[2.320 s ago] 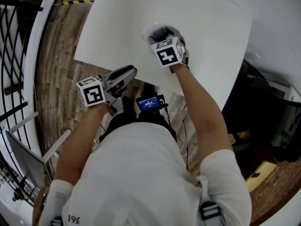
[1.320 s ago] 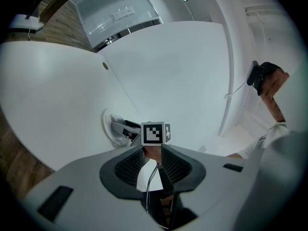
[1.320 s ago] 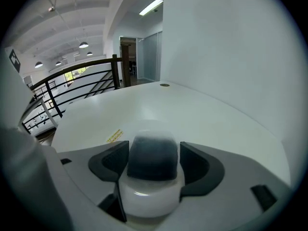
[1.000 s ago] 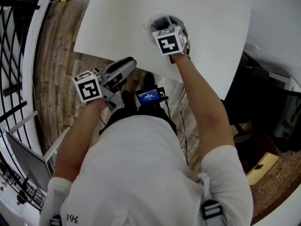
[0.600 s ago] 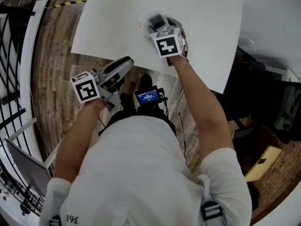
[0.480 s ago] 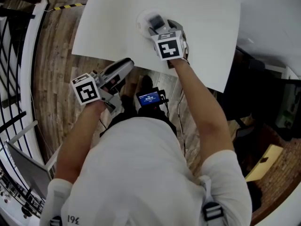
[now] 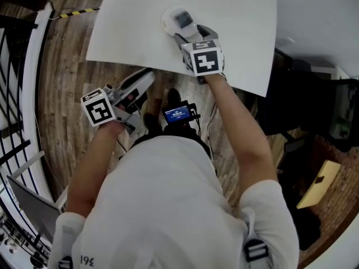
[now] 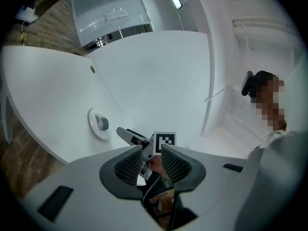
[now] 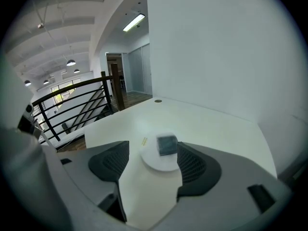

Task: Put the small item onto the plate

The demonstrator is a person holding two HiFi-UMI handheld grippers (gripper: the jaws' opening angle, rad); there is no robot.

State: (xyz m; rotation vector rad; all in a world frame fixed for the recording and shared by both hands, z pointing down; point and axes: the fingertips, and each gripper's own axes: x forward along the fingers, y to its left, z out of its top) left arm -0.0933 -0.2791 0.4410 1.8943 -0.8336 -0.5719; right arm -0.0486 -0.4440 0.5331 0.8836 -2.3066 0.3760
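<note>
A small grey block (image 7: 183, 19) lies on the round white plate (image 7: 170, 27) near the front of the white table (image 7: 235, 32). My right gripper (image 7: 192, 36) is open just short of the plate, nothing between its fingers. In the right gripper view the block (image 9: 167, 145) rests on the plate (image 9: 161, 163), ahead of the right gripper (image 9: 153, 154) and level with its tips. My left gripper (image 7: 146, 77) hangs off the table's front edge over the floor, jaws close together and empty. From the left gripper (image 8: 153, 159) I see the plate (image 8: 95, 128) and the right gripper (image 8: 131, 135).
The table's front edge (image 7: 134, 65) runs just behind the plate. Below it are wood floor (image 7: 67, 66), a black railing (image 7: 14, 83) at the left and a device with a blue screen (image 7: 178, 112). A cable hole (image 9: 158, 100) sits far back on the table.
My right gripper has drawn back from over the plate toward the person, and the block now lies uncovered on the plate. The left gripper has hardly moved.
</note>
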